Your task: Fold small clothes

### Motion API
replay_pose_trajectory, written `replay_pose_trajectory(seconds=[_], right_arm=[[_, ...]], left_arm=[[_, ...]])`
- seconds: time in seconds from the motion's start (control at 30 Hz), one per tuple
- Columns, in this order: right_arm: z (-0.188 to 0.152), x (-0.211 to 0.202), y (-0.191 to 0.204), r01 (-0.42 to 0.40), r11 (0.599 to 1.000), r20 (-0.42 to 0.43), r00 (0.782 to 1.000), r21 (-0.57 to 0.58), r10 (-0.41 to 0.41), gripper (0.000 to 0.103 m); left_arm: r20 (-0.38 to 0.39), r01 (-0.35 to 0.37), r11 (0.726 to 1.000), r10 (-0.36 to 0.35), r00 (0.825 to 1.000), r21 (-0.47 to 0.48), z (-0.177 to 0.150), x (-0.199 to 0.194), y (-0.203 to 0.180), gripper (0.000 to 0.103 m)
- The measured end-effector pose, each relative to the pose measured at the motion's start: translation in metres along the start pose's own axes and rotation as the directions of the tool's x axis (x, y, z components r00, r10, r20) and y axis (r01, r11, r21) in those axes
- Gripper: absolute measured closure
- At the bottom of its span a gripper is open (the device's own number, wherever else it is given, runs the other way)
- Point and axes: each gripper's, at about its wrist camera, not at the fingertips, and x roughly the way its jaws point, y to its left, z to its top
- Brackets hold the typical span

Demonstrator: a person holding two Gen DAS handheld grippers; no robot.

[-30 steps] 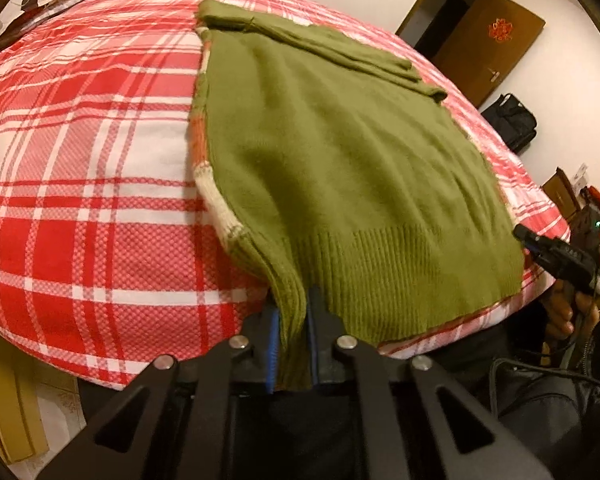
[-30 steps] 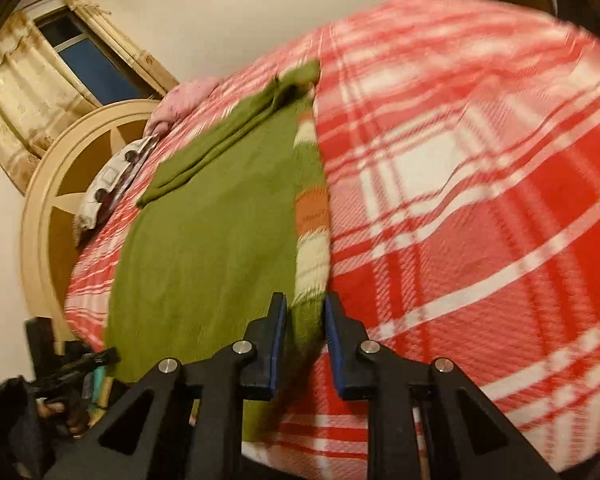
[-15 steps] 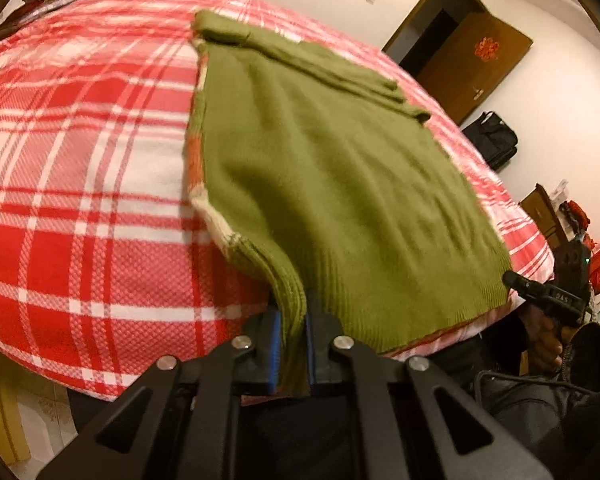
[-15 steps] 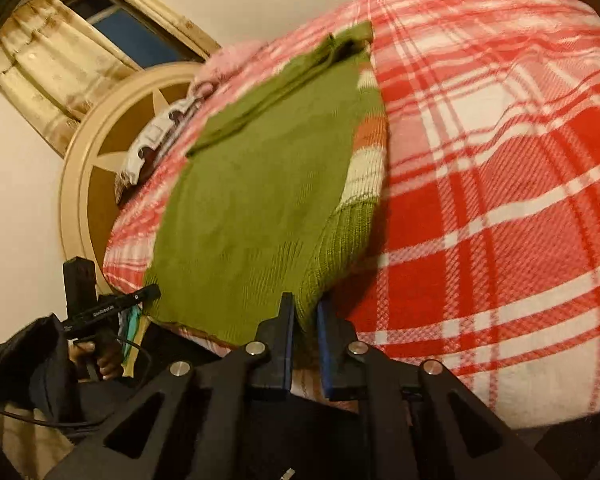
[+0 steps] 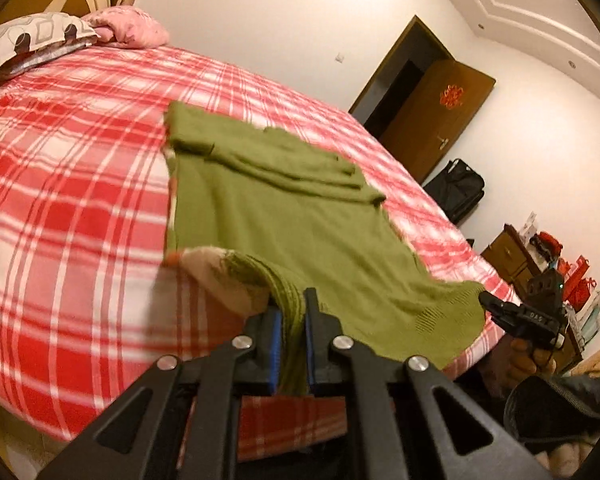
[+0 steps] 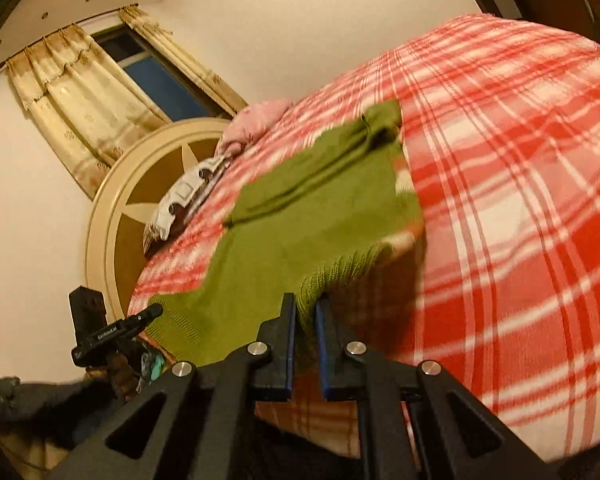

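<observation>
Your left gripper [image 5: 291, 312] clamps the sweater [image 5: 284, 216] hem at 6 o'clock; your right gripper [image 6: 305, 320] clamps the other hem corner, lifted off the bed [image 5: 60, 200].

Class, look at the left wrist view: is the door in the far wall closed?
No. The brown door stands swung open, with the dark doorway showing beside it.
</observation>
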Motion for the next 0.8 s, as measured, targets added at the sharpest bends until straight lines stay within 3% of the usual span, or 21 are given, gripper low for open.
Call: replay_pose_trajectory(seconds=[0.27,0.8], right_arm=[[0.054,0.020,0.010,-0.003,1.000,0.017,1.000,-0.023,0.003,0.095],[0.174,0.101,0.037,0.096,0.984,0.018,0.995,-0.151,-0.095,0.095]], left_arm=[[0.062,0.041,0.997,-0.037,0.997,-0.061,0.035,0.010,0.011,0.093],[0.152,0.015,0.997,-0.004,0.988,-0.073,0.136,0.046,0.039,0.093]])
